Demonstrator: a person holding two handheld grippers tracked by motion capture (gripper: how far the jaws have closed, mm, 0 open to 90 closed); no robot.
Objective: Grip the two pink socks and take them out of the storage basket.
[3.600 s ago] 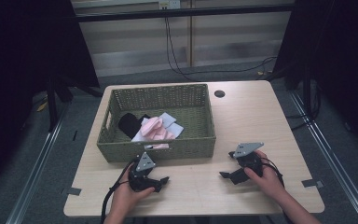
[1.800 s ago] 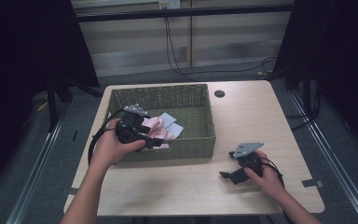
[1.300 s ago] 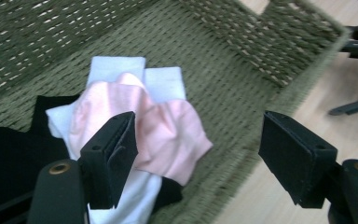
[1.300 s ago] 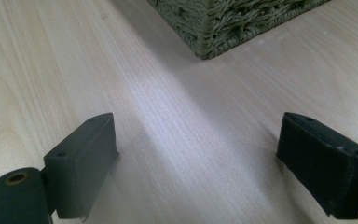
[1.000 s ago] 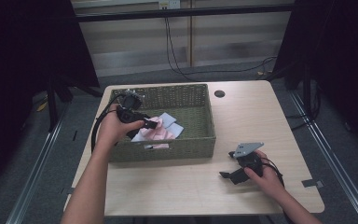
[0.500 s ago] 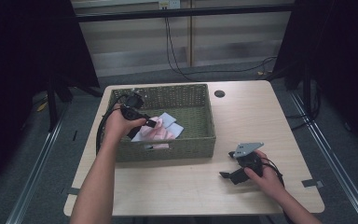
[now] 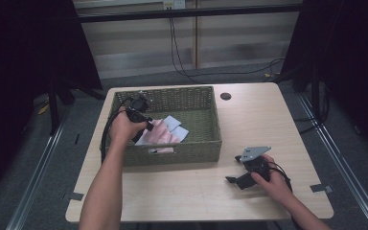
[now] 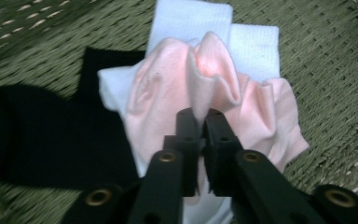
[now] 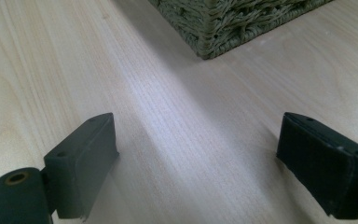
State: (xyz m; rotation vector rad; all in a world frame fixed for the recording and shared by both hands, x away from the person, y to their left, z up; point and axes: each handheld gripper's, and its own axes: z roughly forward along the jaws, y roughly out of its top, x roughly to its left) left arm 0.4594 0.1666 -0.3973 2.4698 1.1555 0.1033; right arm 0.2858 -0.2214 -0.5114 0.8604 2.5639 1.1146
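Left gripper [image 8: 199, 122]: its two black jaws are pressed nearly together, pinching a raised fold of the pink sock [image 8: 205, 93] between them (the fold stands up just past the tips).
Left gripper, place: in the high view the left gripper [image 7: 141, 125] is held inside the basket [image 7: 191, 151], over its left part, with the left hand [image 7: 124, 128] wrapped around it.
Pink sock: bunched and wrinkled, lying on the basket floor; in the high view the pink sock [image 7: 157, 134] sits near the basket's front wall, left of middle.
White sock [image 8: 214, 23]: flat under the pink one, its ribbed end reaching farther into the basket.
Black sock [image 8: 42, 135]: beside the pink sock and touching the white one, also on the basket floor.
Right gripper [image 9: 196, 163]: jaws spread wide with bare table [image 9: 168, 116] between them, gripping nothing (a corner of the basket [image 9: 223, 28] lies ahead of it).
Right gripper, place: in the high view the right gripper [image 7: 237, 179] rests on the table [image 7: 249, 115] outside the basket, off its front right corner, held by the right hand [image 7: 273, 179].
Basket: woven, green, rectangular, on the left and middle of the table.
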